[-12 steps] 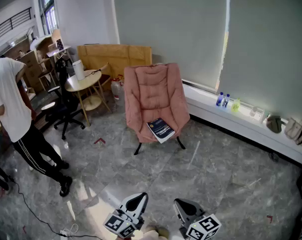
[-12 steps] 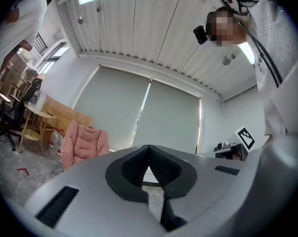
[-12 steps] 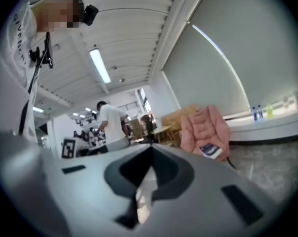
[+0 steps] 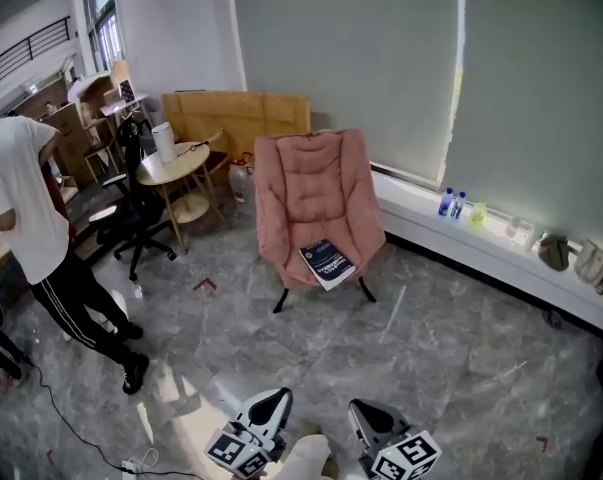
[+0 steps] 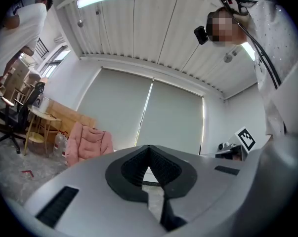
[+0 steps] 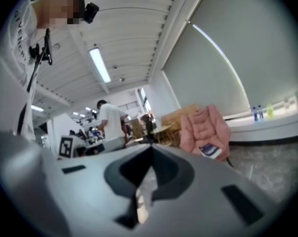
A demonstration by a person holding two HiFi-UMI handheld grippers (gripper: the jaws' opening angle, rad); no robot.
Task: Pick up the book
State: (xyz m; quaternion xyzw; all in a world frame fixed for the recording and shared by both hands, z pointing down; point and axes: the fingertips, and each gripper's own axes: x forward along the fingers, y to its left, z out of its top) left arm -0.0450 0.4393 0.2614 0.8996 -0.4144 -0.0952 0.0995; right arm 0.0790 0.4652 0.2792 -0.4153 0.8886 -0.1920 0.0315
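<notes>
**Grey stone floor; book not yet picked up**

Grey marbled floor [image 4: 421, 348] is seen below closed roller blinds [image 4: 341, 58]. A pink padded chair [image 4: 316, 193] is placed near the window ledge [image 4: 501, 253]. The book [image 4: 326, 263], dark blue on top, is laid flat on the chair's seat, at its front edge. The left gripper [image 4: 278, 396] and right gripper [image 4: 359, 408] are held low and side by side, well apart from the book. Both pairs of jaws are seen closed together, with nothing between them. A person in a white T-shirt [image 4: 26, 198] is noted at left, beside a round wooden table [image 4: 176, 163].
</notes>
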